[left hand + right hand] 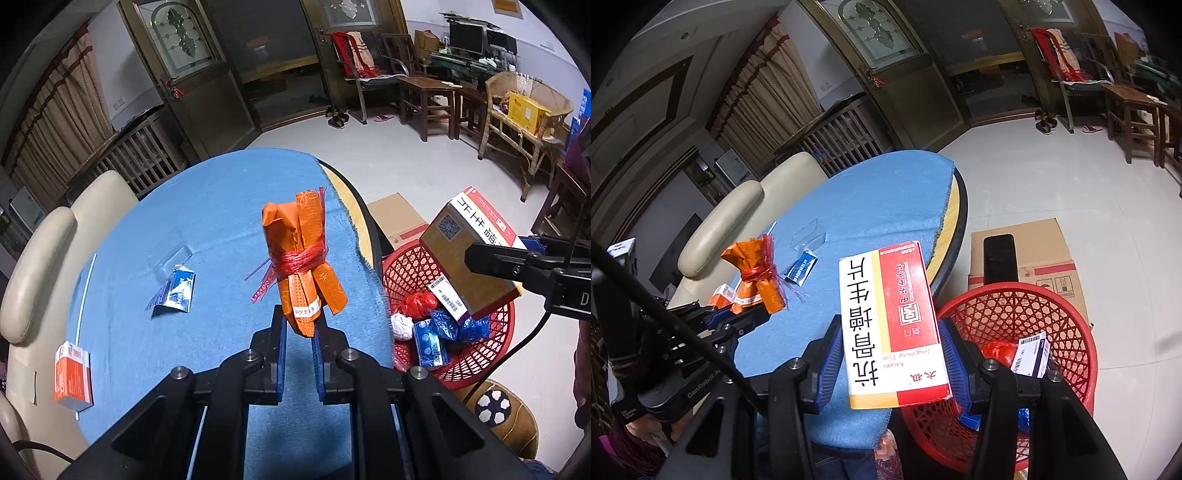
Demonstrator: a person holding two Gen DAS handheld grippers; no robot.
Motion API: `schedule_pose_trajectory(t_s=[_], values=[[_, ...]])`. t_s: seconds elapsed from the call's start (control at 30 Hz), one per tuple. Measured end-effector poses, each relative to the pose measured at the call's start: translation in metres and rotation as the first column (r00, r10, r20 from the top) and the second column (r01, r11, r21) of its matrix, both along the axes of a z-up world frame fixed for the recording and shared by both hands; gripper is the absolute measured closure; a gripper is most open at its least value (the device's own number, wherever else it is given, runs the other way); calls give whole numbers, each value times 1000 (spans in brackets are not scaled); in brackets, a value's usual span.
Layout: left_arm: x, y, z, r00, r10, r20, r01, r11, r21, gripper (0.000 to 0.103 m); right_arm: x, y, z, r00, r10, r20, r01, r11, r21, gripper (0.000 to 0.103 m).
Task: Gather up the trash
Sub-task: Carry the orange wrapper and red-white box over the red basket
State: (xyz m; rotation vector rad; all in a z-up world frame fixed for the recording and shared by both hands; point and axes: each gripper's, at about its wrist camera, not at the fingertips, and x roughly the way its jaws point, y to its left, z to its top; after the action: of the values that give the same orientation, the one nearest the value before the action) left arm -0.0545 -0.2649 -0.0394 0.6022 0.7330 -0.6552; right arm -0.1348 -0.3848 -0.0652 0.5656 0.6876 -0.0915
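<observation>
My left gripper (300,325) is shut on an orange paper bundle (301,258) tied with red plastic string, held upright above the blue tablecloth (207,229); it also shows in the right wrist view (757,275). My right gripper (890,354) is shut on a red, white and yellow medicine box (892,328), held over the table edge beside the red mesh basket (1067,321). In the left wrist view the box (469,254) hangs above the basket (406,266), which holds several pieces of trash. A blue wrapper (175,291) and an orange-white small box (72,374) lie on the cloth.
A clear plastic piece (171,256) lies on the cloth. A cream sofa (40,258) borders the table's left. A cardboard box (1030,254) with a dark phone (999,258) on it sits behind the basket. Chairs and wooden stools (428,96) stand further back.
</observation>
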Motion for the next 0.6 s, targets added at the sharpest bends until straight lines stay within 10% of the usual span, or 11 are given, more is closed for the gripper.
schedule_pose_trajectory(t_s=[0.6], values=[[-16, -21, -3, 999, -47, 3, 47, 999, 23, 90, -17, -17, -8, 999, -42, -12, 43, 999, 26, 50]])
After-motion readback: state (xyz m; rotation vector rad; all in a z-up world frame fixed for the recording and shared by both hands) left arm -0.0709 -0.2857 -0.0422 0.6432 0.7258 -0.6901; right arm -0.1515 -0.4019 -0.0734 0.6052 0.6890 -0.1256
